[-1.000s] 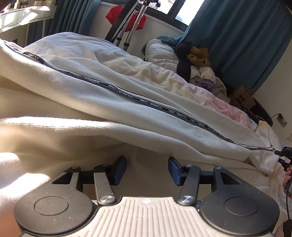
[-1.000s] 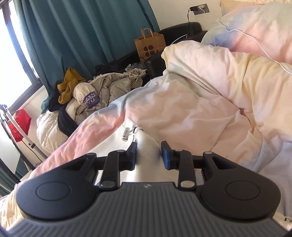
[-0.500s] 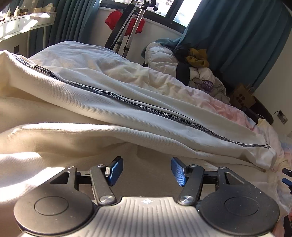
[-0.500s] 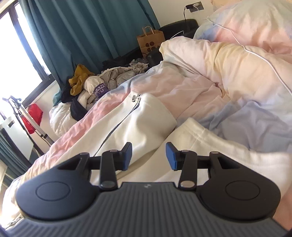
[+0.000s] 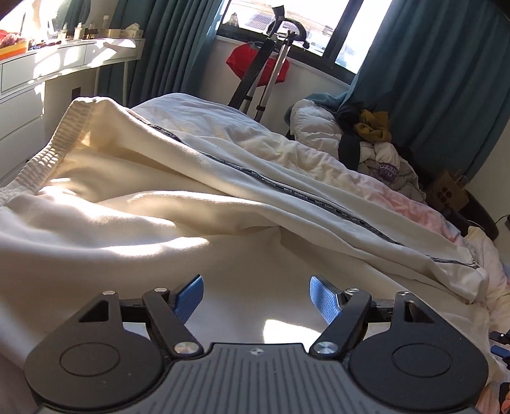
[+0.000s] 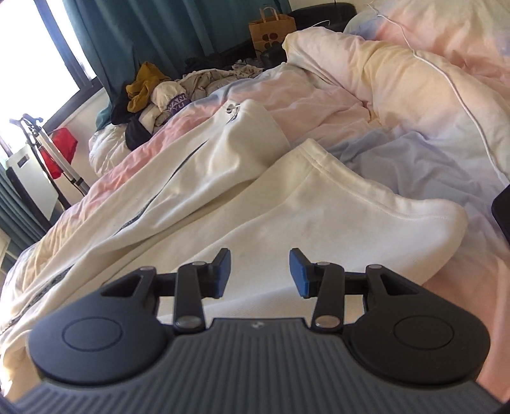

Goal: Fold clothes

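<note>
A pair of cream sweatpants with a dark lettered side stripe lies spread along the bed. In the left wrist view the elastic waistband is at the far left. My left gripper is open and empty just above the near leg's fabric. In the right wrist view the two leg cuffs lie side by side, the far cuff and the near cuff. My right gripper is open and empty above the near leg.
A pastel duvet covers the bed. A pile of clothes lies at its far side by teal curtains. A metal stand with a red bag, a paper bag and a white dresser stand around.
My right gripper opened, let go of the far leg's cuff and drew back over the near leg. My left gripper opened wider and rose, bringing the waistband into view.
</note>
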`<state>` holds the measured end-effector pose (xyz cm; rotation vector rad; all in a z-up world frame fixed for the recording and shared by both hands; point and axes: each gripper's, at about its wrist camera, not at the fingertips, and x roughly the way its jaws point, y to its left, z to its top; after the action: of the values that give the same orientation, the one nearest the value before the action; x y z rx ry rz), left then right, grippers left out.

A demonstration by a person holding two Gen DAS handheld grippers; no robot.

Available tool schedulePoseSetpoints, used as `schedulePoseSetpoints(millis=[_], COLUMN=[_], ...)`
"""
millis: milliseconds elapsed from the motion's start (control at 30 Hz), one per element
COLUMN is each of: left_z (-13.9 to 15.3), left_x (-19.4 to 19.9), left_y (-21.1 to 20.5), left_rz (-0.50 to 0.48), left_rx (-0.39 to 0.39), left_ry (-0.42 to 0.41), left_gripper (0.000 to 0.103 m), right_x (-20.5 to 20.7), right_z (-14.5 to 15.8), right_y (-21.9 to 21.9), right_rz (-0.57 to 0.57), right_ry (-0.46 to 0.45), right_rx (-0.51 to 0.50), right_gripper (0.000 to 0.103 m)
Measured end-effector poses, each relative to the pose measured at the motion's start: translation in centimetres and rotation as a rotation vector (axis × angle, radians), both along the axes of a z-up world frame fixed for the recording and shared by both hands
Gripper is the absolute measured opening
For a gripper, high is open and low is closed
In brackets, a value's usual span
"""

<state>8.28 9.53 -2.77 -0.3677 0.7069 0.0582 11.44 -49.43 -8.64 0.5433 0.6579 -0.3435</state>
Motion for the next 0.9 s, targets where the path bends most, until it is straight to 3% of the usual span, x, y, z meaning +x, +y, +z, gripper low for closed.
schedulePoseSetpoints(millis=[167,233,433,500,633,767,900], left_z=[1.1,1.7,1.5,1.1,0.0,-0.9,-1.2], left_x=[-3.9,-5.6,-8.1,-8.1,-8.6,-9.0,-10.0], left_y=[2.1,3.4,6.8,7.9,10.0,11.2,11.7], left_rz=[0.179,0.252,0.433,0.477,0.553,0.592,0.63], left_rx=[0.035,-0.016,-0.13,-0.172,-0.272,-0.348,-0.4], left_ry=[0.002,-0.017,-0.008,0.007,0.024,0.045,0.046], left_gripper=[0.083,0.086,0.086,0.086,0.086,0.086,0.086], right_x=[-0.7,-0.9,-2.1,-2.5,-4.6,-7.5,-7.8], right_z=[-0.3,-0.4,-0.2,-0.2,0.3,-0.4,-3.4], right_y=[-0.6,-0.9,-2.3,-2.9,-4.8,-7.6,-9.4], right_rz=[0.013,0.017,-0.053,-0.101,-0.302,-0.512,-0.591], right_ry=[0.013,0.014,-0.015,-0.018,-0.063,-0.136,-0.074], right_rx=[-0.005,0.019,0.061,0.076,0.071,0.181,0.355], right_gripper=[0.045,0.045,0.068,0.071,0.071,0.072,0.072])
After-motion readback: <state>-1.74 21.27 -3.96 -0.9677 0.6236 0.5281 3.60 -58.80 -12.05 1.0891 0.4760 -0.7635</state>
